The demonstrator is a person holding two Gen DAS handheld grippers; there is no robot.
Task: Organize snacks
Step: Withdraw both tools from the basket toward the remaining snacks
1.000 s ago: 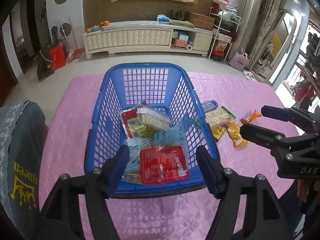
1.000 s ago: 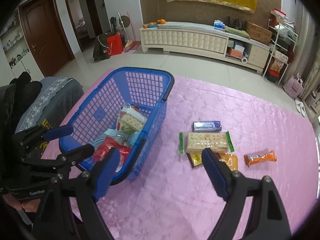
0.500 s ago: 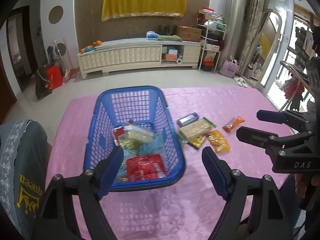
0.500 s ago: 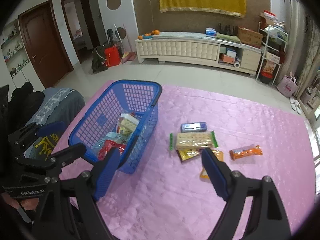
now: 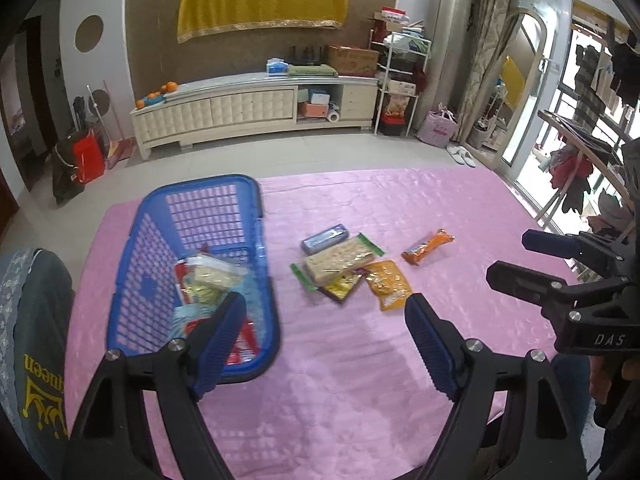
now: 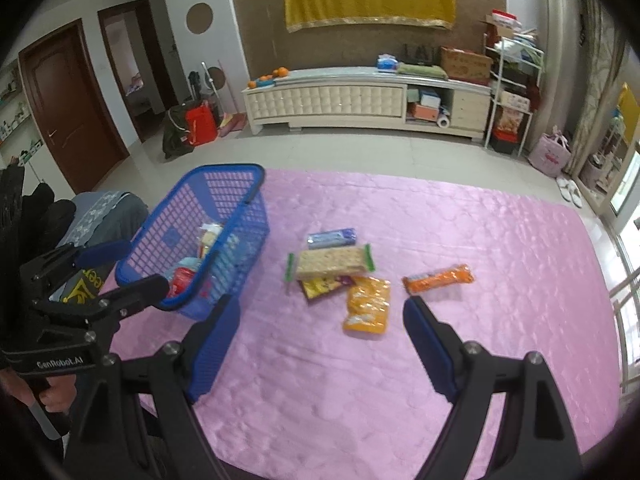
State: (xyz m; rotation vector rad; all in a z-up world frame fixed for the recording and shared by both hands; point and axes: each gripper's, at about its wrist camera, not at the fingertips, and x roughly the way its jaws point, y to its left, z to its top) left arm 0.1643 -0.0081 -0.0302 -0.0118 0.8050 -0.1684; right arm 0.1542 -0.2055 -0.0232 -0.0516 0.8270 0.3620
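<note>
A blue plastic basket (image 5: 200, 208) (image 6: 224, 184) stands on the pink table at the left and holds several snack packs, a red one (image 6: 182, 280) nearest me. Loose on the cloth lie a blue bar (image 5: 325, 237) (image 6: 331, 237), a cracker pack with green ends (image 5: 340, 261) (image 6: 331, 262), a dark yellow packet (image 6: 322, 285), an orange-yellow bag (image 5: 387, 285) (image 6: 368, 305) and an orange bar (image 5: 427, 246) (image 6: 438, 279). My left gripper (image 5: 326, 344) is open and empty, raised near the basket's front. My right gripper (image 6: 320, 344) is open and empty, above the cloth in front of the loose snacks.
The pink cloth (image 6: 460, 240) covers the whole table; its edges fall off at the front and right. A chair with a grey cover (image 5: 28, 320) stands at the left. Beyond the table are a floor and a white cabinet (image 6: 360, 100).
Both grippers have pulled back and up from the basket, so more of the table shows. The left view has swung right toward the loose snacks. Both stay open and empty.
</note>
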